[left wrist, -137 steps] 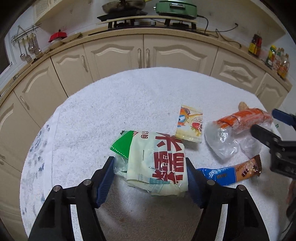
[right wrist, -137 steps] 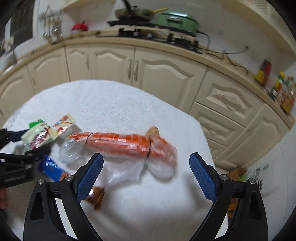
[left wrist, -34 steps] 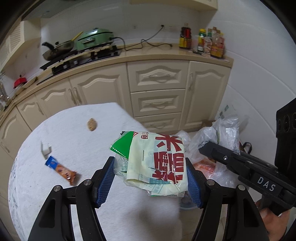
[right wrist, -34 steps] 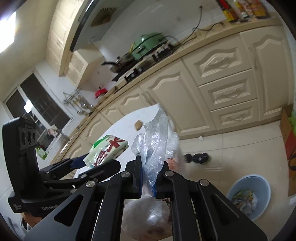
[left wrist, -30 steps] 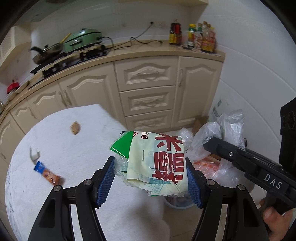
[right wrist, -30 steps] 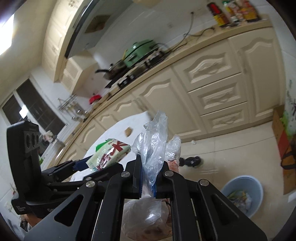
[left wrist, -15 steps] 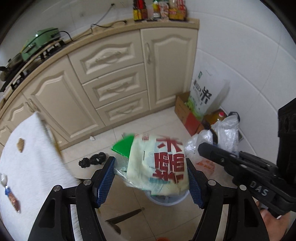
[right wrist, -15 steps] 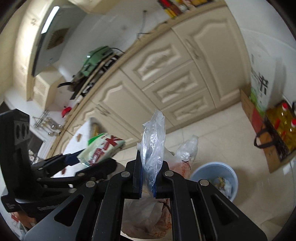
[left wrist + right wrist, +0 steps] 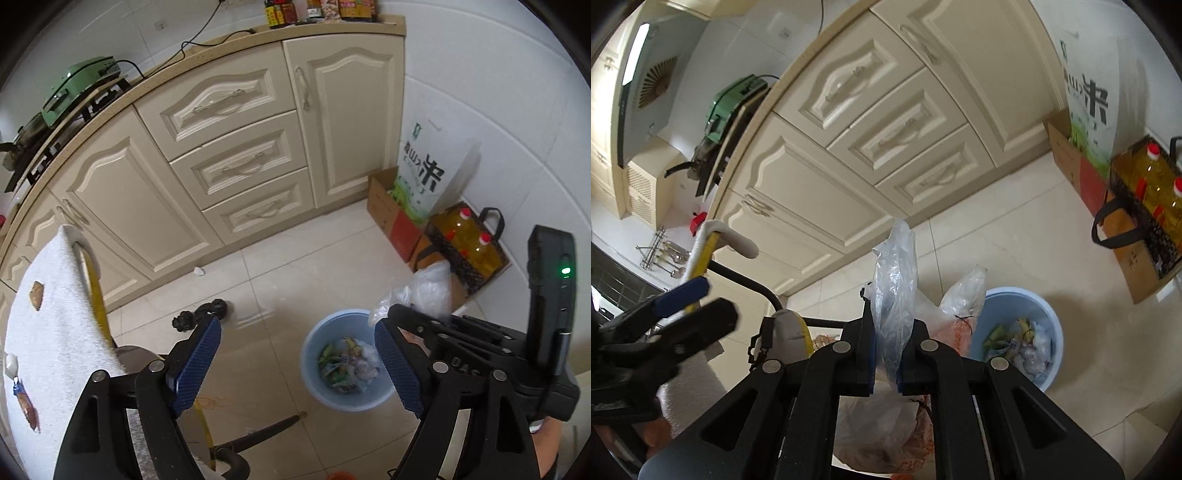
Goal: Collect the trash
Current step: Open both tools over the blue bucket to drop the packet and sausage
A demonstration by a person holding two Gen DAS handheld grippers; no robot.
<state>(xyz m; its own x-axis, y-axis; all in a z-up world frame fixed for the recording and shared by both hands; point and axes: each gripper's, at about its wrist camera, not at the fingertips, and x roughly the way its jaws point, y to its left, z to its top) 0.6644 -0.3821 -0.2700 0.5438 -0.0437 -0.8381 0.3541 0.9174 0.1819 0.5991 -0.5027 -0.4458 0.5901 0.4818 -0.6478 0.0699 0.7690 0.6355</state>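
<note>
- Left wrist view: our left gripper (image 9: pixel 295 363) hangs with jaws wide and nothing between them, over the blue bin (image 9: pixel 345 400), which sits on the floor just right of centre between the pads, wrappers already inside. Our right gripper (image 9: pixel 384 321) crosses in from the right, nearer the bin; its plastic bag (image 9: pixel 424 288) is mostly hidden behind it. Scraps wait on the table (image 9: pixel 55 317).
- Right wrist view: our right gripper (image 9: pixel 886 354), jaws clamped on the plastic bag (image 9: pixel 895 280), holds it upright, bulk drooping below. The blue bin (image 9: pixel 1045 325) lies ahead and right, its near side blocked by bag and jaws.
</note>
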